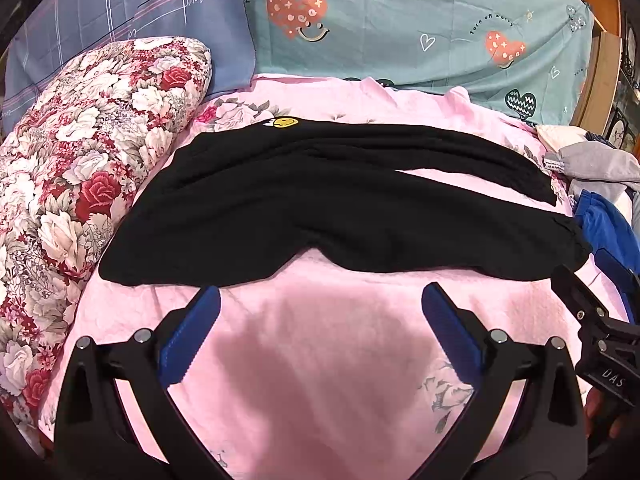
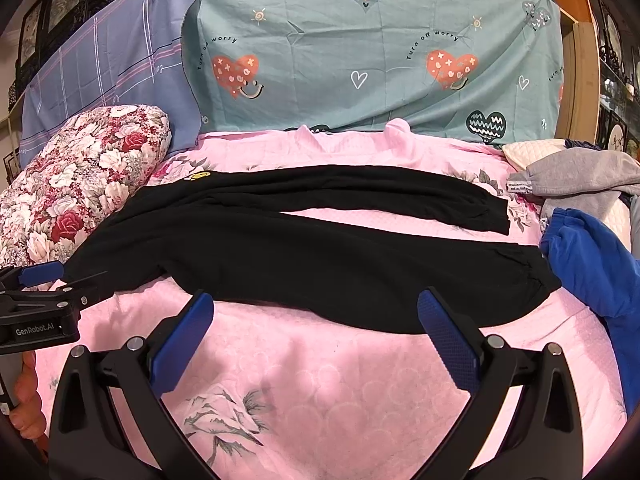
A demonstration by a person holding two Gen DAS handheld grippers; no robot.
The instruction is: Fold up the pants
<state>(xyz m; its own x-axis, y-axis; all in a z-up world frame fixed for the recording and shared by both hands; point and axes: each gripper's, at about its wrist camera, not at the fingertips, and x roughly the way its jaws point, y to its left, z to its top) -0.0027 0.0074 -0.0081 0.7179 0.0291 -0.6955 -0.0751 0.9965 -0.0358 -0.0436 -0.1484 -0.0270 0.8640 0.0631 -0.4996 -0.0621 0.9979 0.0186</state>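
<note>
Black pants point(image 1: 320, 208) lie flat across a pink bedspread point(image 1: 320, 360), waist at the left, two legs spread apart toward the right. A small yellow smiley patch point(image 1: 285, 122) sits near the waist. They also show in the right wrist view point(image 2: 320, 256). My left gripper point(image 1: 320, 300) is open and empty, just short of the pants' near edge toward the waist. My right gripper point(image 2: 316, 308) is open and empty, its fingertips at the near leg's edge. The right gripper shows in the left wrist view point(image 1: 600, 320); the left gripper shows in the right wrist view point(image 2: 44, 276).
A floral pillow point(image 1: 80, 180) lies at the left by the waist. A blue garment point(image 2: 592, 272) and a grey garment point(image 2: 580, 180) are piled at the right by the leg cuffs. A teal heart-print sheet point(image 2: 380, 60) and a blue plaid sheet point(image 1: 120, 12) hang behind.
</note>
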